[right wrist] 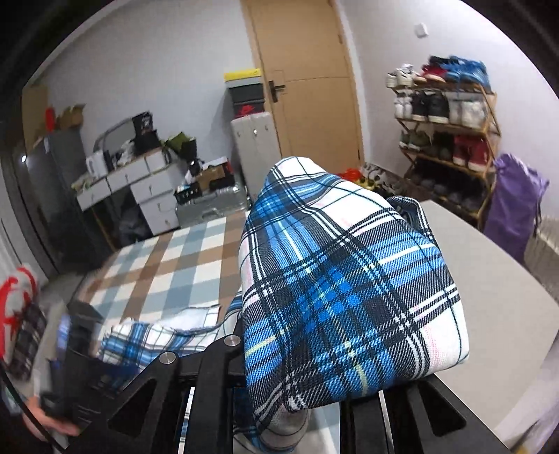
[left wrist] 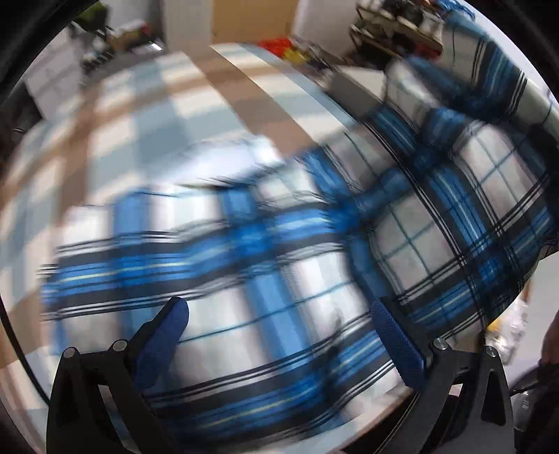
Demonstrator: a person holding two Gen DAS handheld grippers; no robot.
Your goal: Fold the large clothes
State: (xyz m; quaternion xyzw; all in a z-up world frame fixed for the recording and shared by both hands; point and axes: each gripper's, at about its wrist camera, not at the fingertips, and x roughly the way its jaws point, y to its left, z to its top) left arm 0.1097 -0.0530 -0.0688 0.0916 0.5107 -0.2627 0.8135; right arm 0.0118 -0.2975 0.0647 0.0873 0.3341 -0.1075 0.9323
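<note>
Left wrist view. The left gripper [left wrist: 279,335] hangs over a blue, white and black plaid shirt [left wrist: 265,265] with its two blue-padded fingers [left wrist: 398,345] standing well apart and nothing pressed between them. The shirt lies spread across a checked cloth [left wrist: 146,115] of tan, pale blue and white that covers the table [left wrist: 356,80]; at the upper right the fabric climbs out of the picture toward the frame edge. The whole view is smeared by motion, so the shirt's edges, collar and sleeves cannot be made out. Behind the table, a tan door [left wrist: 251,21] and a cluttered rack [left wrist: 394,31] show only as blurs.

Right wrist view. The right gripper [right wrist: 290,394] is clamped on a fold of the same shirt [right wrist: 342,279], which bulges up over the fingers and hides them completely; only the black frame of the gripper shows below. The lifted bundle blocks the middle of the scene. The rest of the shirt trails down to the left onto the checked cloth [right wrist: 167,265]. To the right lies the bare grey table top [right wrist: 496,286]. At the lower left a hand [right wrist: 52,422], cut off by the frame edge, holds the blurred left gripper [right wrist: 78,345]. Around the room stand a door [right wrist: 307,87], a shoe rack [right wrist: 450,129], a purple bag [right wrist: 513,206] and grey drawers [right wrist: 150,188].
</note>
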